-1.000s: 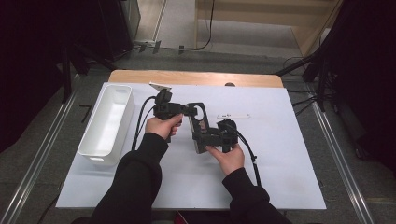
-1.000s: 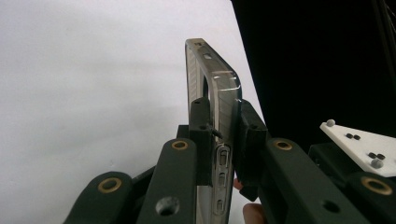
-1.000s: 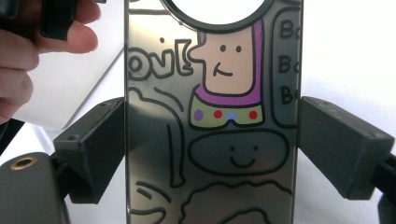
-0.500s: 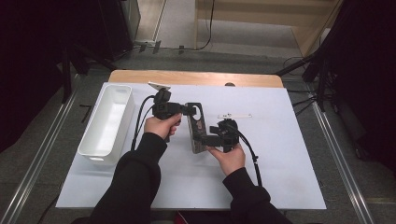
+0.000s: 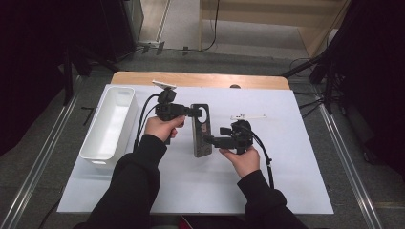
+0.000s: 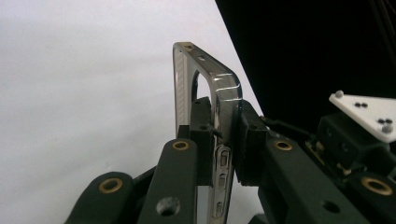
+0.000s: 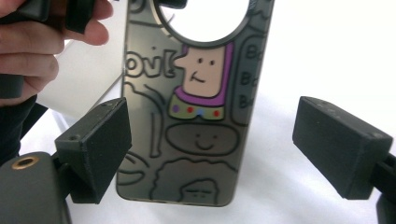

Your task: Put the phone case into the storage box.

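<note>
- The phone case (image 5: 201, 130) is a thin, see-through smoky shell with rounded corners and a big round camera cut-out at one end; it sits above the white sheet that covers the table (image 5: 296, 157), right of the white tray (image 5: 109, 121).
- In the high view its long axis runs away from the person, with the cut-out end at the far side.
- The left tongs (image 5: 197, 112) are pressed onto the far, cut-out end of the phone case. In the left gripper view the left tongs (image 6: 222, 140) show both black pads clamping the case's thin edge, which stands upright between them; this view also shows glossy side walls and small slots for buttons.
- The right tongs (image 5: 210, 140) meet the near half of the phone case from its right. In the right gripper view the right tongs (image 7: 243, 149) are spread wide, with blocky matte pads on either side of the case and a clear gap on the one side.
- The right gripper view alone shows the cartoon print: a boxy face with a purple outline, smiling blobs and bubble letters in black line.
- The tray is a long, glossy, rounded plastic trough, its long axis parallel to the phone case.
</note>
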A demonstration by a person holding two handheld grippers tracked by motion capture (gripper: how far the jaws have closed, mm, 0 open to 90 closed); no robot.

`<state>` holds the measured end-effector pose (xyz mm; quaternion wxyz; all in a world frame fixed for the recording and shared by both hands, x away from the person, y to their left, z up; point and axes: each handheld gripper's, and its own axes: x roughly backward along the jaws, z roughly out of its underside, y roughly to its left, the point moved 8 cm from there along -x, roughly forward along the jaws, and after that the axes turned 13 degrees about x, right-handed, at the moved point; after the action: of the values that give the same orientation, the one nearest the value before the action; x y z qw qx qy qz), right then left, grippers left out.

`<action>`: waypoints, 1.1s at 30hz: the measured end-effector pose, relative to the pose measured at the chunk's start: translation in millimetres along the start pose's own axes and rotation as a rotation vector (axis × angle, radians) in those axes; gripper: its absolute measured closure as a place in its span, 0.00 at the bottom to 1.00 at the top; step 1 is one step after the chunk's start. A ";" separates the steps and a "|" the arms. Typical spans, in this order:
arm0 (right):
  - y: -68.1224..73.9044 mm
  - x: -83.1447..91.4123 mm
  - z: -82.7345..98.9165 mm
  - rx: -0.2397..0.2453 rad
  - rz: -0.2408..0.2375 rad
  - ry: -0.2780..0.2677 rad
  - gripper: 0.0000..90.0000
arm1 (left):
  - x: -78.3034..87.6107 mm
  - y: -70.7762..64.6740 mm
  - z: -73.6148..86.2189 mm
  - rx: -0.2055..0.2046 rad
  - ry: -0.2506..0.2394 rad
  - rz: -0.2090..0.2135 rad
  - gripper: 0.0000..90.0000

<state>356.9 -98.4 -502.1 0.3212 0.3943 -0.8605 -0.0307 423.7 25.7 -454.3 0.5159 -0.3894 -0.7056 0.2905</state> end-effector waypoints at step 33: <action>-28.1 19.1 -13.6 0.050 -0.025 -0.009 0.25 | 11.8 -13.1 14.5 -0.206 0.111 0.076 0.89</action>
<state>374.0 -128.2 -489.8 0.3070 0.4128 -0.8574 -0.0148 404.7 28.7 -442.1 0.5000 -0.4825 -0.6868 0.2136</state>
